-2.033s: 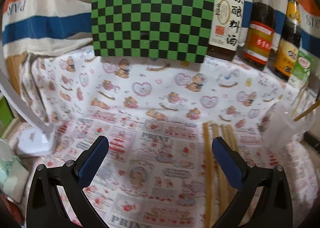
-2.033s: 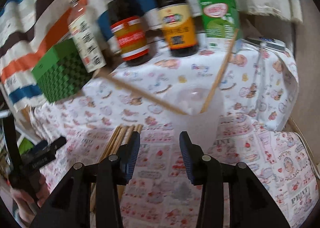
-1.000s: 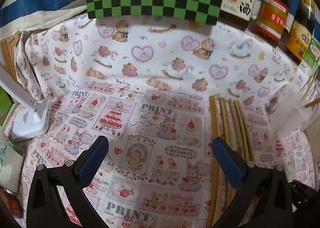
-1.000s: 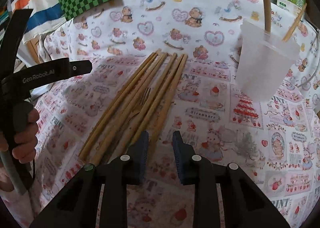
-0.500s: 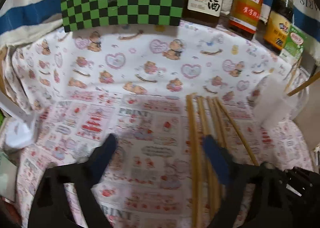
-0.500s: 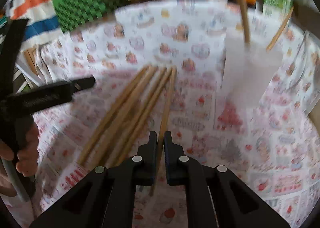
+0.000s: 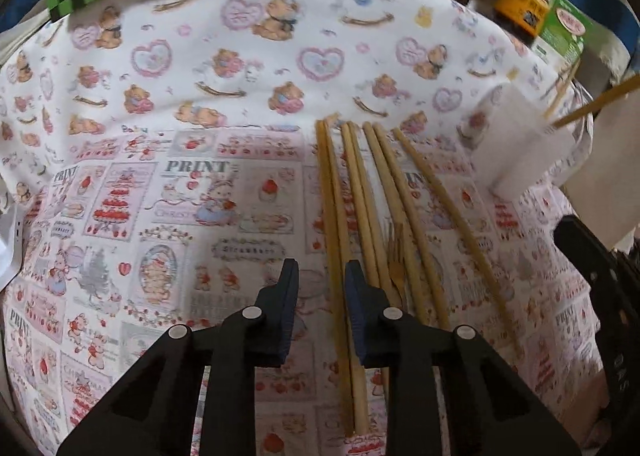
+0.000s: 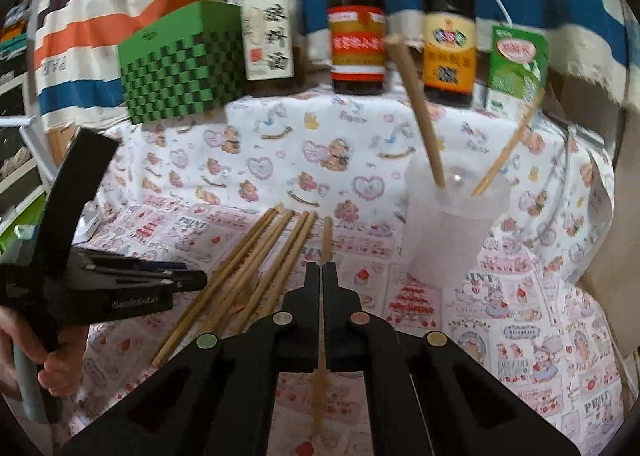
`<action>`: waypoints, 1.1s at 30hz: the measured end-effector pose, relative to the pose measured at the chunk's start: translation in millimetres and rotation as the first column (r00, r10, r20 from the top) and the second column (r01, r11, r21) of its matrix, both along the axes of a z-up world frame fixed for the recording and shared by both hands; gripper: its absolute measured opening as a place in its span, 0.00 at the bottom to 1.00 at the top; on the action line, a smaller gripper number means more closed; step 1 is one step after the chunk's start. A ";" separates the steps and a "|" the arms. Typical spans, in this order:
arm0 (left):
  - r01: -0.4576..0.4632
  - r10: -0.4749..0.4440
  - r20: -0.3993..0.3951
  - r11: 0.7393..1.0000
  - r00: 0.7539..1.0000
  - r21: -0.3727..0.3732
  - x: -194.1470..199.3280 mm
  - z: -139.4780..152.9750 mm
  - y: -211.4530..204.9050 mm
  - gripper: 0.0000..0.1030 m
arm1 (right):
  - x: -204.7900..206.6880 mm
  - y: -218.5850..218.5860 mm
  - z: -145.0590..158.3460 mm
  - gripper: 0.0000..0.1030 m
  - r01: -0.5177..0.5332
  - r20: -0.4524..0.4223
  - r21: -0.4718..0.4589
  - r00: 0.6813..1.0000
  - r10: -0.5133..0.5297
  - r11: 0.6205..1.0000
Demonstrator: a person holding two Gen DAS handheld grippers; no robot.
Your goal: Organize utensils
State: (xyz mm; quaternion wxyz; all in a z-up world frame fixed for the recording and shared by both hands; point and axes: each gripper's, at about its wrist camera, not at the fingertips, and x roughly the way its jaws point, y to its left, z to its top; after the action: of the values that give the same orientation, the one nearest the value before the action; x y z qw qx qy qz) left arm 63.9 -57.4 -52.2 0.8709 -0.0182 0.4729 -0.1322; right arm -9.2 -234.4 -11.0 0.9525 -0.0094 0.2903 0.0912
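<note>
Table under pink cartoon-print cloth (image 8: 520, 296); right tongs (image 8: 321, 270) gripping thin stiff bamboo chopstick (image 8: 327, 234) mid-shaft; left tongs (image 7: 320, 272) closing, nothing held; light, slippery.

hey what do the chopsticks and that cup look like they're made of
Chopsticks: likely bamboo or light wood; tan, matte, unpainted, though grain is too blurred to confirm. Cup: probably thin plastic; cloudy white and translucent, since the two sticks standing in it show faintly through the wall.
</note>
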 end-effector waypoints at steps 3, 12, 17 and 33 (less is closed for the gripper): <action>0.003 -0.003 -0.019 1.000 1.000 0.022 -0.3 -2.8 -3.1 0.22 | 11.1 -5.5 -9.2 0.02 -0.002 -0.085 0.051 0.996 0.007 0.999; 0.006 -0.008 -0.028 0.999 1.000 -0.048 1.5 -0.7 7.2 0.14 | 30.1 -8.5 -38.8 0.23 0.035 -0.230 0.022 0.973 -0.029 0.999; 0.075 -0.078 -0.030 0.993 0.996 -0.089 -2.4 3.3 -0.4 0.02 | 31.4 -8.5 -45.7 0.23 0.038 -0.254 0.013 0.967 -0.033 0.999; 0.054 -0.056 -0.055 0.998 0.997 -0.040 -0.6 -5.3 -11.8 0.02 | 30.8 -14.3 -41.0 0.23 0.060 -0.243 0.030 0.969 -0.051 0.998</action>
State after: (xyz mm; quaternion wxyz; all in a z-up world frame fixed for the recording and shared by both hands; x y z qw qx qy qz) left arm 63.3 -69.2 -57.6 0.8528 -0.0255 0.4950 -0.1645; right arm 21.6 -248.8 -52.0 0.9123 0.0275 0.4026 0.0701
